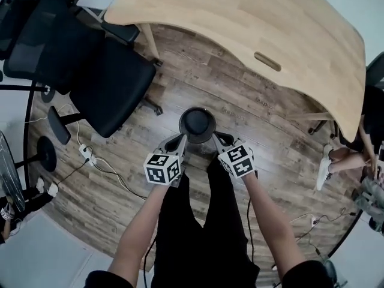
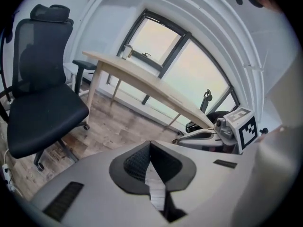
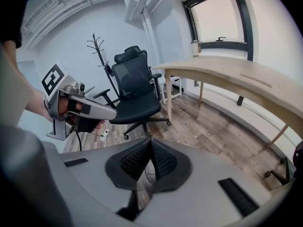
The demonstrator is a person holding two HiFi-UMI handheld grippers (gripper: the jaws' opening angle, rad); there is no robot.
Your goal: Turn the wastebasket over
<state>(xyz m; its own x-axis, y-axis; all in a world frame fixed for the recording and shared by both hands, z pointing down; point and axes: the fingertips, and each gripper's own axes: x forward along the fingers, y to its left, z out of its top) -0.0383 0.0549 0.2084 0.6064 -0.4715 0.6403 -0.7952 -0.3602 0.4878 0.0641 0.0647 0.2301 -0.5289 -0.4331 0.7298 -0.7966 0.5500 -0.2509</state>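
Jaws of the left gripper (image 2: 150, 145) are closed pad to pad with nothing between them. The right gripper (image 3: 150, 143) is the same, its jaws together and empty. In the head view the two closed tips flank the wastebasket (image 1: 197, 123), one on each side. Whether they press on its wall or only stand just beside it cannot be told.

The wastebasket is a small, dark, round bin seen from above. It is over the plank floor (image 1: 264, 119), directly ahead of the person's legs. Whether its mouth or its base faces up cannot be read.

Beyond it runs the curved wooden desk (image 1: 252, 23), and a black office chair (image 1: 102, 83) stands to the left.

Handling, as a judgement: the bin is probably light and stiff, and its smooth curved wall would slip or roll under blunt closed tips. A surer hold is the rim, one jaw inside and one outside. Otherwise the two grippers could squeeze it evenly at opposite points while it is rotated.
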